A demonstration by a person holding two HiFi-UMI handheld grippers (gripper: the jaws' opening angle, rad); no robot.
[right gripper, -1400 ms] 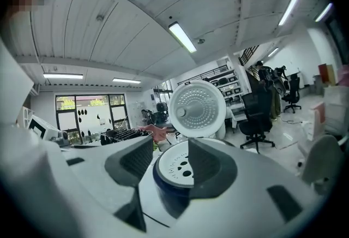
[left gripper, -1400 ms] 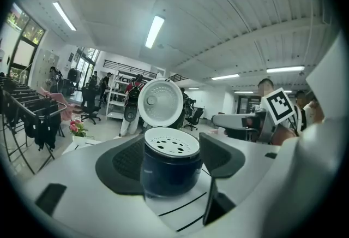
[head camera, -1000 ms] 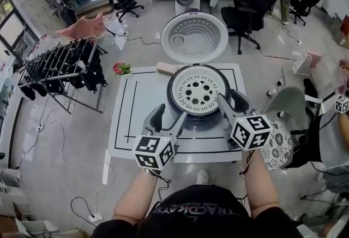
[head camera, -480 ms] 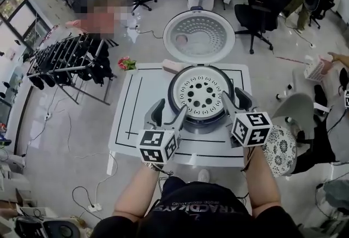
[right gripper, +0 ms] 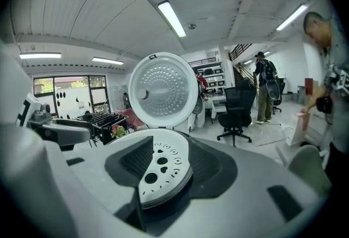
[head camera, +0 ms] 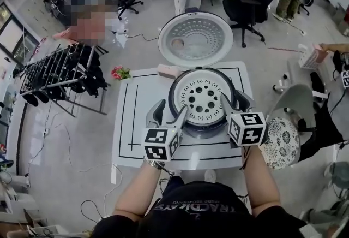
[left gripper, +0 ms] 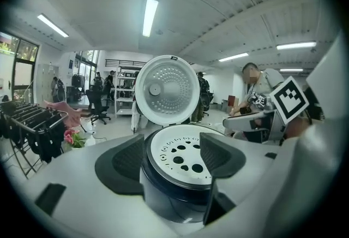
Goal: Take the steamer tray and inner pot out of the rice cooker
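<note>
Both jaws stand apart, I note. The left gripper (head camera: 170, 110) and right gripper (head camera: 234, 101) sit at the steamer tray's (head camera: 203, 97) near rim, gripping nothing. The rice cooker (head camera: 204, 129) stands toward the tabletop's (head camera: 136, 122) right edge.

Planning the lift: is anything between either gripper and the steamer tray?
Nothing visible does. The lid stands open behind, the steamer tray lies uncovered, and the left gripper and right gripper flank it, jaws apart.

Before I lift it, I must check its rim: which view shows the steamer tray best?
The head view: it looks down on nearly the whole tray, holes and rim. The left gripper view shows it slanted, edges behind the left claw; the right gripper view shows only a slice.
</note>
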